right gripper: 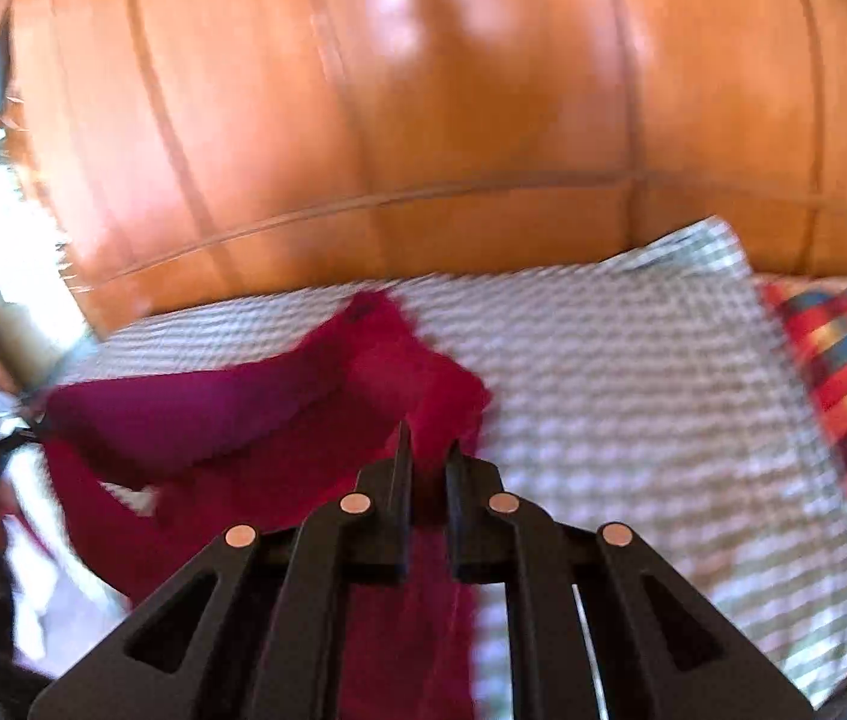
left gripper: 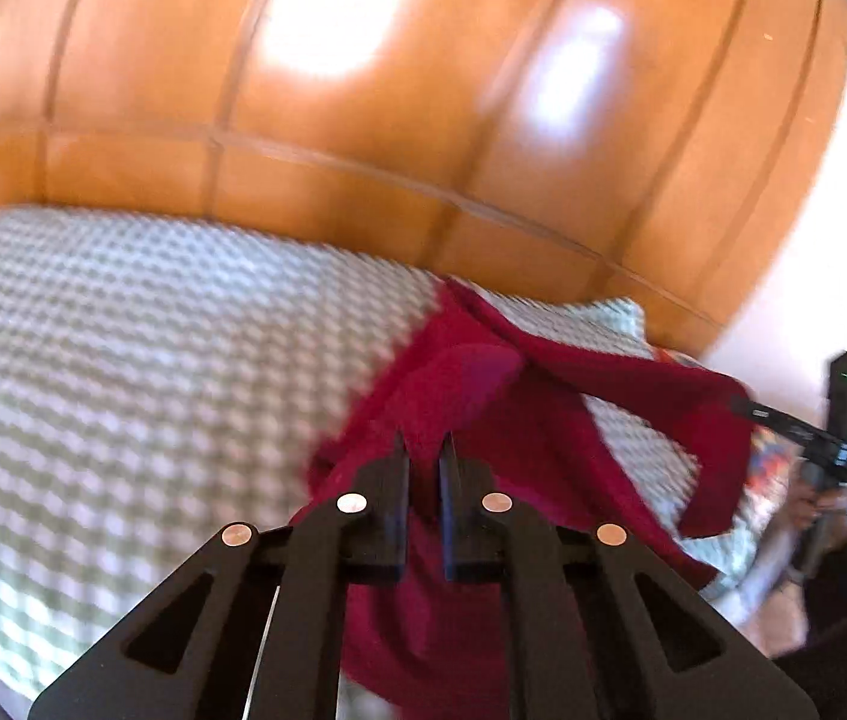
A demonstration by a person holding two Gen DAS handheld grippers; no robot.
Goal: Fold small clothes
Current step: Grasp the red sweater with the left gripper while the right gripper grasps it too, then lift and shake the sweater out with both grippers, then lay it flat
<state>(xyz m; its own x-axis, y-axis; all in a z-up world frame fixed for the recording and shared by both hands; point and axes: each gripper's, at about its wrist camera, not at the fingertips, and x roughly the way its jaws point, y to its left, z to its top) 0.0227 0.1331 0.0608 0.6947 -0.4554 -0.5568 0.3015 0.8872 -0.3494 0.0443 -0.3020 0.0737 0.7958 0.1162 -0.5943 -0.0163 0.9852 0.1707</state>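
Note:
A dark red garment (left gripper: 483, 396) hangs stretched in the air between my two grippers, above a green-and-white checked bedspread (left gripper: 123, 360). My left gripper (left gripper: 424, 450) is shut on one edge of the garment, cloth pinched between its fingers. My right gripper (right gripper: 428, 450) is shut on the opposite edge of the red garment (right gripper: 243, 414). The right gripper also shows at the far right of the left wrist view (left gripper: 747, 405), holding the cloth's other end. Both views are motion-blurred.
A glossy wooden wardrobe (left gripper: 423, 90) stands behind the bed. A multicoloured plaid blanket (right gripper: 843, 372) lies at the bed's right end. The checked bedspread (right gripper: 633, 372) spreads wide under the garment. The person's hand and body show at the views' edges.

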